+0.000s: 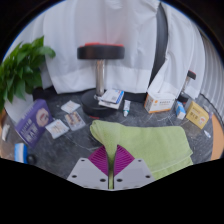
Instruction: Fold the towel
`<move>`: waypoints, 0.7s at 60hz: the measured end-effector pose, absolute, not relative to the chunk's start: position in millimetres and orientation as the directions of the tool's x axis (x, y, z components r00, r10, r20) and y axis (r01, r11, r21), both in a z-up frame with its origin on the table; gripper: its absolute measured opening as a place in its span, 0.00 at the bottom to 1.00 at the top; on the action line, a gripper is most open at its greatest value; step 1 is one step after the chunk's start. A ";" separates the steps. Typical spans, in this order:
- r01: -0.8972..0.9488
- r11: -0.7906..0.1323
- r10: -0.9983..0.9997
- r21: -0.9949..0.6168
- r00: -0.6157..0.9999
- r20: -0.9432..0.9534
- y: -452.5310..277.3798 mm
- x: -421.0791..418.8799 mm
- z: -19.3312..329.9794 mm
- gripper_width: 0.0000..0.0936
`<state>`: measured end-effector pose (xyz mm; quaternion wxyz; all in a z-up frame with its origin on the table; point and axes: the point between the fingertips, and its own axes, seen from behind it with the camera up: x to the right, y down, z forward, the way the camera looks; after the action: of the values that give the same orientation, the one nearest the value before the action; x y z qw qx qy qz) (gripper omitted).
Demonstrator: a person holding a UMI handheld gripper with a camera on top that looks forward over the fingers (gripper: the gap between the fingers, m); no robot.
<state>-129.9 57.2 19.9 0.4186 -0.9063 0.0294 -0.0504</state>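
1. The gripper point(110, 160) is seen at the near end of the gripper view, with its two fingers brought close together at the tips.
2. The pink pads point(99, 159) on the fingers are seen leaning in toward each other, and only a thin gap is left between them.
3. The near edge of the green towel point(145, 143) is reached by the finger tips. It cannot be told if the cloth is really pinched between them.
4. The towel is spread out flat on the dark table point(62, 150), just ahead of the fingers and off to their right side.
5. To the left of the fingers, a purple box point(31, 121) is seen lying on the table, with some small cards point(64, 118) near it.
6. Beyond the towel, a stack of books point(112, 98) is placed at the foot of a black stool point(101, 55).
7. To the right of the books, a white box point(158, 102) is found, and a yellow box point(198, 115) is set further right.
8. A green plant point(24, 65) is seen far off to the left.
9. A white curtain point(75, 25) is hung behind everything.
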 end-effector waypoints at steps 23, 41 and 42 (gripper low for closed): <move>-0.158 -0.563 -0.104 -0.811 0.987 -0.121 51.9 16.8 94.2 0.14; -0.029 -0.626 -0.115 -0.780 0.992 0.056 35.8 130.2 34.2 0.91; -0.020 -0.623 -0.116 -0.782 0.991 0.067 32.8 133.2 38.6 0.91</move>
<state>133.2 32.8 38.6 0.4328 -0.8990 0.0377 -0.0552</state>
